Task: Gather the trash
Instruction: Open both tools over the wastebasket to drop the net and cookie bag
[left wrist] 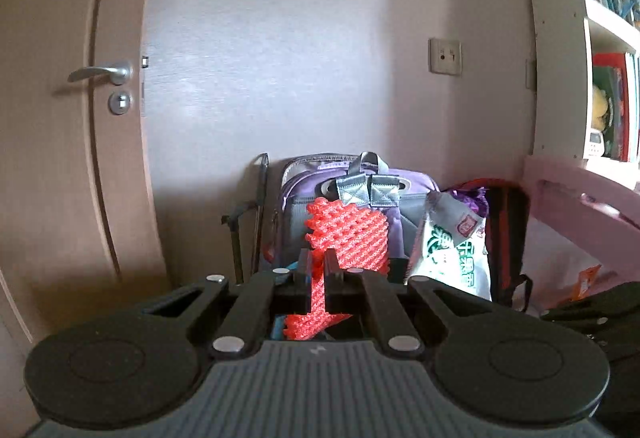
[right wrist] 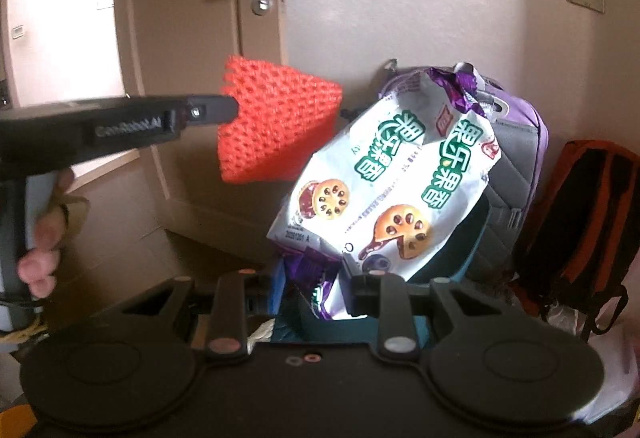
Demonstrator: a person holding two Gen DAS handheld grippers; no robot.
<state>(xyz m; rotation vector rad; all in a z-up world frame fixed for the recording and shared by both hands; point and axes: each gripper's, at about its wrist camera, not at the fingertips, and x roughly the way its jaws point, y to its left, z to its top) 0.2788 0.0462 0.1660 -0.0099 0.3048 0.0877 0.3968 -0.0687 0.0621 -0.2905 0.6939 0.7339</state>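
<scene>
My left gripper [left wrist: 319,262] is shut on a red foam fruit net [left wrist: 346,238] and holds it up in the air. The same net [right wrist: 276,122] shows in the right wrist view at the tip of the left gripper [right wrist: 230,108], which reaches in from the left. My right gripper [right wrist: 320,274] is shut on a white and purple snack bag [right wrist: 384,190] with green lettering, held upright. That bag [left wrist: 450,250] also appears to the right of the net in the left wrist view.
A purple and grey backpack [left wrist: 344,178] leans on the wall behind, beside a black and orange backpack [right wrist: 580,214]. A door [left wrist: 60,118] with a metal handle stands at the left. A white bookshelf [left wrist: 600,38] and a pink surface [left wrist: 580,206] are at the right.
</scene>
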